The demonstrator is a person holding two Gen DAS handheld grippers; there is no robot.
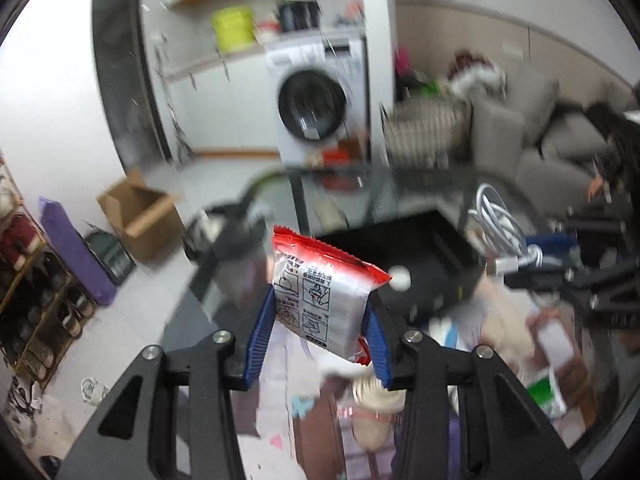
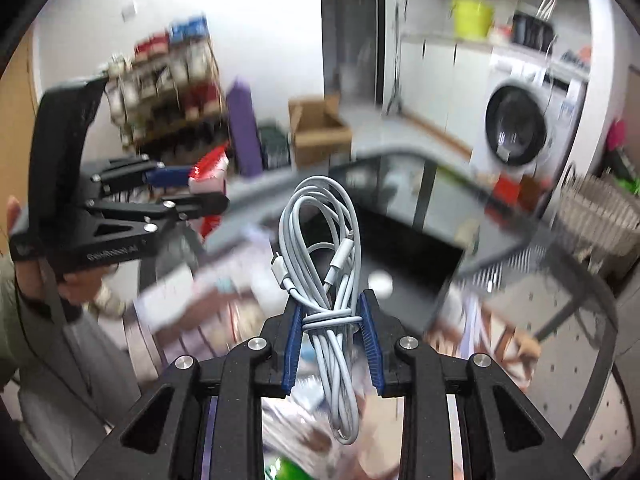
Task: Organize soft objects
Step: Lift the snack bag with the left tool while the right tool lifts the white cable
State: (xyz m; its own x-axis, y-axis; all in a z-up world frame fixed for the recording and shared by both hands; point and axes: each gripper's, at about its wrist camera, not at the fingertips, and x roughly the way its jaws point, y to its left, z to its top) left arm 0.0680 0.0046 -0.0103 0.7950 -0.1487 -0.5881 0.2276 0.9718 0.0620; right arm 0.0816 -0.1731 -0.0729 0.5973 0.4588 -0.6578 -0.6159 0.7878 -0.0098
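Note:
My left gripper (image 1: 320, 312) is shut on a red-and-white snack packet (image 1: 320, 292), held in the air above a cluttered glass table. My right gripper (image 2: 329, 308) is shut on a coiled white charging cable (image 2: 320, 240), also held up. The cable also shows at the right in the left wrist view (image 1: 500, 228). The left gripper with the packet (image 2: 208, 172) shows at the left in the right wrist view. A black tray (image 1: 400, 248) lies on the table beyond both grippers, with a small white ball (image 1: 400, 278) in it.
Blurred packets and papers (image 1: 540, 344) cover the table below the grippers. A washing machine (image 1: 316, 100), a cardboard box (image 1: 140, 216), a purple roll (image 1: 76, 252), a shoe rack (image 1: 28, 292) and a grey sofa (image 1: 540, 128) stand around the room.

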